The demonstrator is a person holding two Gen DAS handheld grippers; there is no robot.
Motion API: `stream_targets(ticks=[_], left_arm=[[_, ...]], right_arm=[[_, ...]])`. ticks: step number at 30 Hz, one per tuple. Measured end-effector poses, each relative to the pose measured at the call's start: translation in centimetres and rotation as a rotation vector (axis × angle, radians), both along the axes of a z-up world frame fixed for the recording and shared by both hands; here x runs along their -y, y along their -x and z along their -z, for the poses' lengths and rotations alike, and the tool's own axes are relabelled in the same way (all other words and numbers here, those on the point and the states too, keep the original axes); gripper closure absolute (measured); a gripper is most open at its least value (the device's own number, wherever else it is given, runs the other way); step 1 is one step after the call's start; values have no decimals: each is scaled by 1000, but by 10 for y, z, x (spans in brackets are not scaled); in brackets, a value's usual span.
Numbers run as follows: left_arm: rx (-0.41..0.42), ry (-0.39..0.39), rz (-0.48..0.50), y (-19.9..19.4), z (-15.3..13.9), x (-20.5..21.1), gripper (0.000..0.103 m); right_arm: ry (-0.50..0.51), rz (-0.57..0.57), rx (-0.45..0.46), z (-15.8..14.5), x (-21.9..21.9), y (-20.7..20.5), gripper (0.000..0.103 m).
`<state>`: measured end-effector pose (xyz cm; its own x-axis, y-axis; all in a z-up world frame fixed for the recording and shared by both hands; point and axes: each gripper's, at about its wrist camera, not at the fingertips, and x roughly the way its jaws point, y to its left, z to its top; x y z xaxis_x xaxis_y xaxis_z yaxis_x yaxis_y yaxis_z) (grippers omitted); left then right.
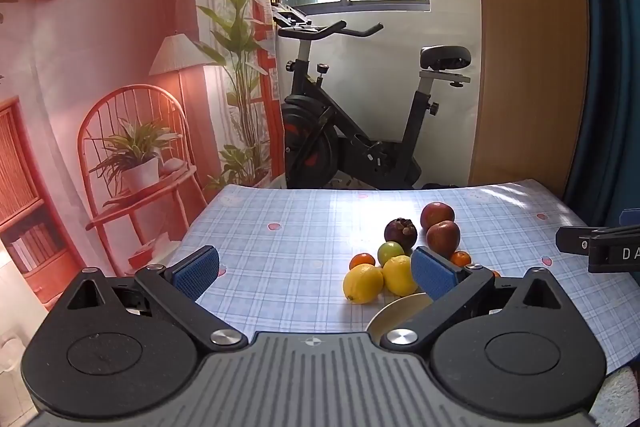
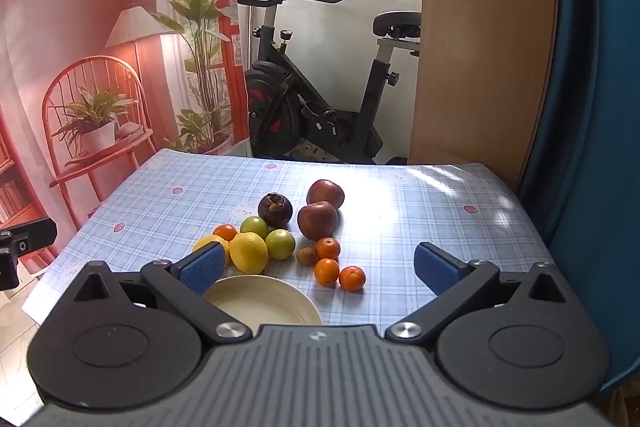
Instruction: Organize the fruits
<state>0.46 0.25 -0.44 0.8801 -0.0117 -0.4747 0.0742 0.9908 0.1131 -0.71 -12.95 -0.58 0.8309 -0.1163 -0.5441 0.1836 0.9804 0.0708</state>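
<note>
Evidently nothing had been gathered yet: the left gripper (image 1: 316, 273) and right gripper (image 2: 320, 269) were held spread wide and empty above the blue checked tablecloth (image 2: 400, 227) — presumably ready to pick. The mixed fruits (image 2: 280, 231) were clustered just behind the empty cream round plate (image 2: 260, 303), their likely destination.

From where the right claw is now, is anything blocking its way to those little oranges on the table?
Nothing visible does. The right claw is open and above the table, and the three little oranges lie just ahead between its fingers. The plate sits off to the left, beside them.
</note>
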Motion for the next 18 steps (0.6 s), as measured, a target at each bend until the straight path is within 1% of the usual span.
stream_targets(ticks=[18], left_arm=[[6,19,-21,1,-2,-1,0]], right_arm=[[9,-9,-5,1,-1,-1,1]])
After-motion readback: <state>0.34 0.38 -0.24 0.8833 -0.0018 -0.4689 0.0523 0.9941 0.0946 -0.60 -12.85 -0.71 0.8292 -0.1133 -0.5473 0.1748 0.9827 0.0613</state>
